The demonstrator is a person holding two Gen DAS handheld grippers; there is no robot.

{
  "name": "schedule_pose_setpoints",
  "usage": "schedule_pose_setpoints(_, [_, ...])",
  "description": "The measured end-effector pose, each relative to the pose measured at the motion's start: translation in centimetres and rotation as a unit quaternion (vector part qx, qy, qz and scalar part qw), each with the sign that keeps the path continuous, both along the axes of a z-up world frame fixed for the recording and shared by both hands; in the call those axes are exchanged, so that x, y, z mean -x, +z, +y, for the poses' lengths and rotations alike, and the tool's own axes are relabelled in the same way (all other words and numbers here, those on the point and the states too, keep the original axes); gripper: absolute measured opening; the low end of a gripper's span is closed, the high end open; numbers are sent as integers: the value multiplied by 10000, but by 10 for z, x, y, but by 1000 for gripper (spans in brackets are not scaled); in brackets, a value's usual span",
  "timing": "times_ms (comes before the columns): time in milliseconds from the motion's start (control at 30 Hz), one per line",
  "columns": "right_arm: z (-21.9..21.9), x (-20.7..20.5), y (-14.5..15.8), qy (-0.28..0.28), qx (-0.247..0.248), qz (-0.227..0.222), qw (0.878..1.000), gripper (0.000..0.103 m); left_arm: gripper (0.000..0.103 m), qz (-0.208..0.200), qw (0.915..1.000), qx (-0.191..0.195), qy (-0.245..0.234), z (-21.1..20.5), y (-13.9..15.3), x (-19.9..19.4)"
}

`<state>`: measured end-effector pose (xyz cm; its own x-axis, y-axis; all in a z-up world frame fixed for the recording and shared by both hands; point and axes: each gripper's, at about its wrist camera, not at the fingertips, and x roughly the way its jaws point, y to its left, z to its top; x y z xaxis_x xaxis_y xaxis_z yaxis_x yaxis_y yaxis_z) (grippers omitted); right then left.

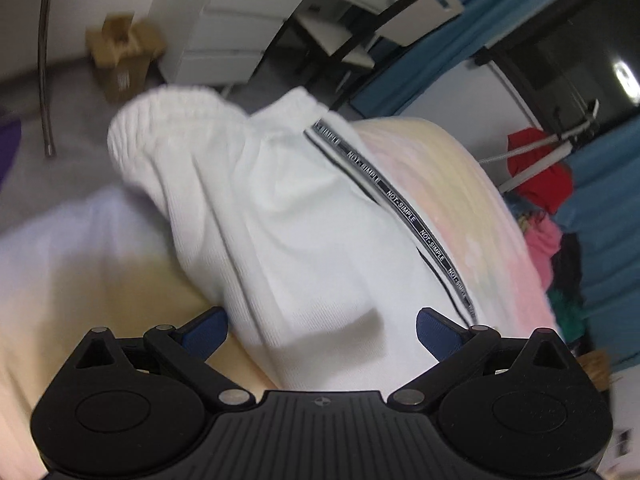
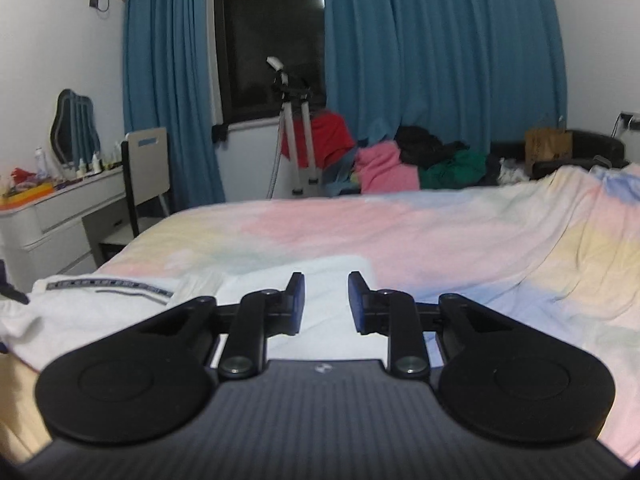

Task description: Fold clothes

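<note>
White trousers (image 1: 288, 216) with a black "NOT-SIMPLE" side stripe (image 1: 404, 208) lie on a pastel bedspread (image 1: 460, 184); the elastic cuff (image 1: 172, 120) points away. My left gripper (image 1: 322, 330) is open, its blue pads wide apart on either side of the cloth, just above it. In the right wrist view the same trousers (image 2: 100, 308) lie at the bed's near left corner. My right gripper (image 2: 326, 300) is open with a narrow gap, hovering over the white cloth, holding nothing.
The bedspread (image 2: 440, 240) covers the bed. A white dresser (image 2: 52, 216) and chair (image 2: 148, 164) stand at left. A tripod (image 2: 296, 136) and a pile of coloured clothes (image 2: 400, 164) sit by blue curtains (image 2: 420, 60). A cardboard box (image 1: 124, 56) is on the floor.
</note>
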<state>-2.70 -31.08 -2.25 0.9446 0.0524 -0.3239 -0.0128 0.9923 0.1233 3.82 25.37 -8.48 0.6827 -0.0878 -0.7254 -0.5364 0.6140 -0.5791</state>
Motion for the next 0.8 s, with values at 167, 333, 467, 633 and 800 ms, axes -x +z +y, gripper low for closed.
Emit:
schedule_pose_setpoints(167, [-3,-10,-5,93,-236,359,9990,27,99,57,9988,462,152,8,-17,1])
schedule_pose_setpoints(333, [-2,-18,-14,283,-420,781,9957,27,93,-97,9959,784,450,21,-28,-3])
schedule_pose_setpoints(467, [11,-30,-22,682,-593,1055,9903,27,78,-144,9957,510,758,27,-25,-6])
schedule_pose_setpoints(633, [40,-52,-30,1221,-719,1370,9804,27,69,-155,9929,-154,1171,25,-14,-7])
schedule_pose_setpoints(800, [79,-76,-32,1510,-483,1529,9754,27,56,-258,9874,-684,1405,28,-8,-7])
